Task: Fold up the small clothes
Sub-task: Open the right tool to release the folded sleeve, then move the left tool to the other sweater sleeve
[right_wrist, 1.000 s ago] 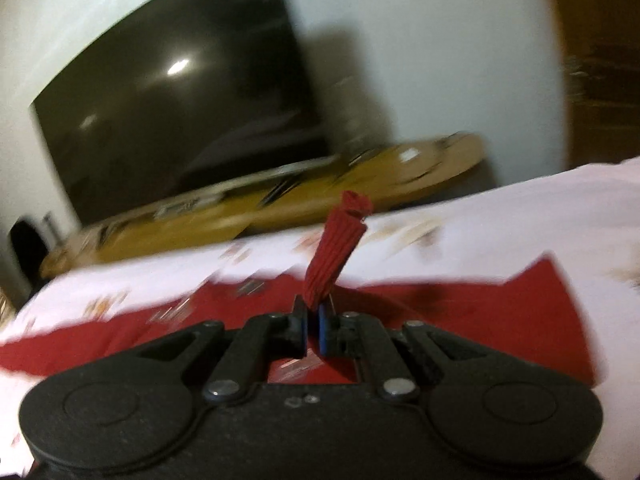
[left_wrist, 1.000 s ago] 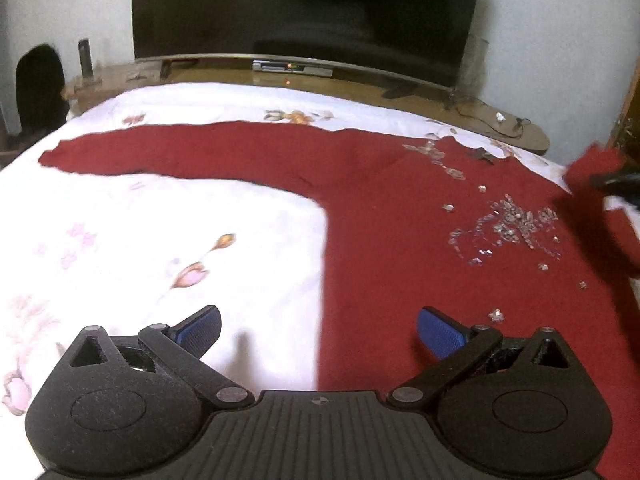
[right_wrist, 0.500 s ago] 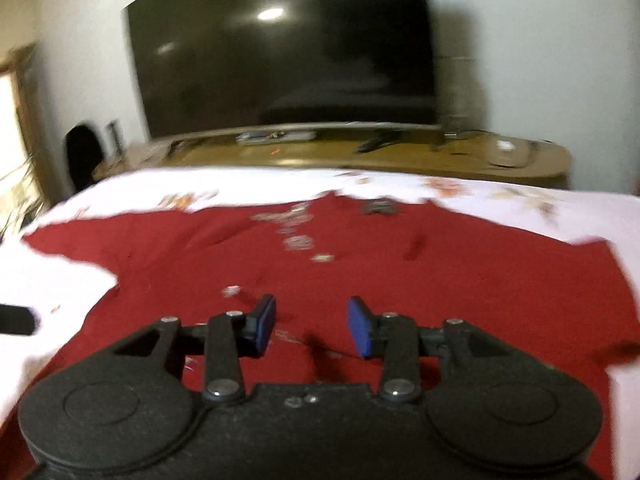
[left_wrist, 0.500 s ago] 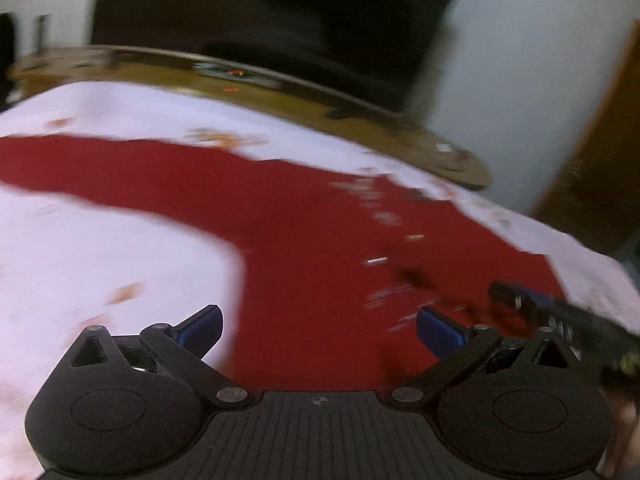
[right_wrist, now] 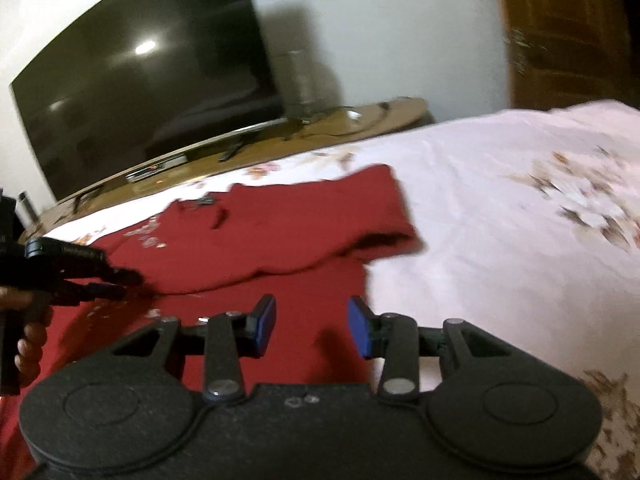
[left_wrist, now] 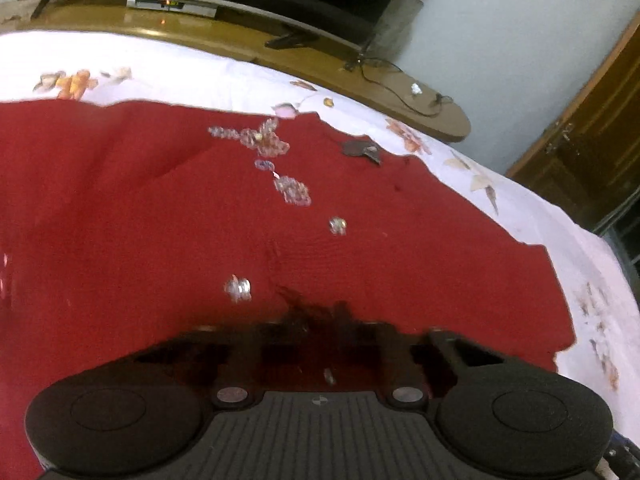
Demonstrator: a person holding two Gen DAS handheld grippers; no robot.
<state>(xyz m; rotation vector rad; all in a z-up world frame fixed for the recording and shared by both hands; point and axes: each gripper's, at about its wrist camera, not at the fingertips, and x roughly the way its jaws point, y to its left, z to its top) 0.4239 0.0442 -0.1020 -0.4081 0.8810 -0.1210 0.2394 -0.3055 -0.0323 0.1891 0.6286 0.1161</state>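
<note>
A red knit sweater (left_wrist: 160,220) with sequin decoration lies spread on a white floral bedsheet (left_wrist: 520,208). Its right sleeve (right_wrist: 320,216) is folded over the body. My left gripper (left_wrist: 320,320) is down on the sweater's front; its fingers are buried in dark shadow and red fabric, so its state is unclear. It also shows at the left of the right wrist view (right_wrist: 120,280), fingers close together on the cloth. My right gripper (right_wrist: 312,326) is open and empty, hovering over the sweater's lower right edge.
A large dark TV (right_wrist: 140,92) stands on a wooden bench (left_wrist: 280,52) beyond the bed. A wooden door (left_wrist: 592,136) is at the right. White bedsheet (right_wrist: 500,240) stretches to the right of the sweater.
My right gripper let go of the sleeve, opened and drew back to the right. My left gripper moved right and down onto the sweater body, its fingers closing in.
</note>
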